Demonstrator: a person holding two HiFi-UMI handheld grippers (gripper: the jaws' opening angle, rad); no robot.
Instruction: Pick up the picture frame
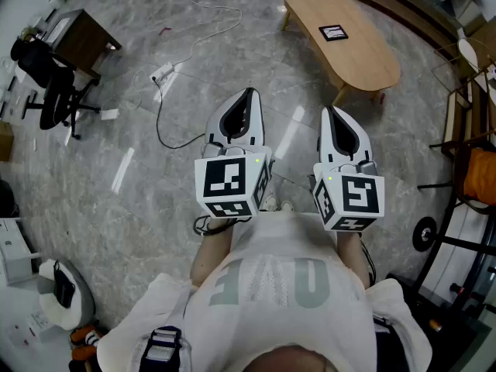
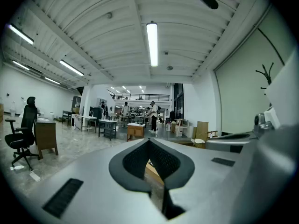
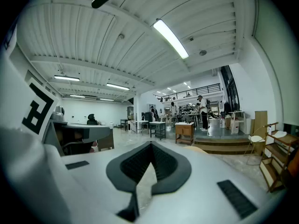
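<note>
A small black picture frame [image 1: 334, 32] lies flat on a long wooden table [image 1: 364, 60] at the top right of the head view, far ahead of both hands. My left gripper [image 1: 249, 93] and my right gripper [image 1: 330, 110] are held side by side in front of my body, pointing almost level across the floor. The jaws of each are pressed together at the tips with nothing between them. In the left gripper view the left gripper [image 2: 149, 141] hides the table. The right gripper [image 3: 151, 145] shows only the hall beyond.
A black office chair [image 1: 46, 84] and a dark desk [image 1: 81, 41] stand at the left. A white power strip with its cable [image 1: 164, 72] lies on the marble floor ahead. Wooden chairs and shelving [image 1: 469, 142] line the right side. People stand far off in the hall [image 2: 153, 116].
</note>
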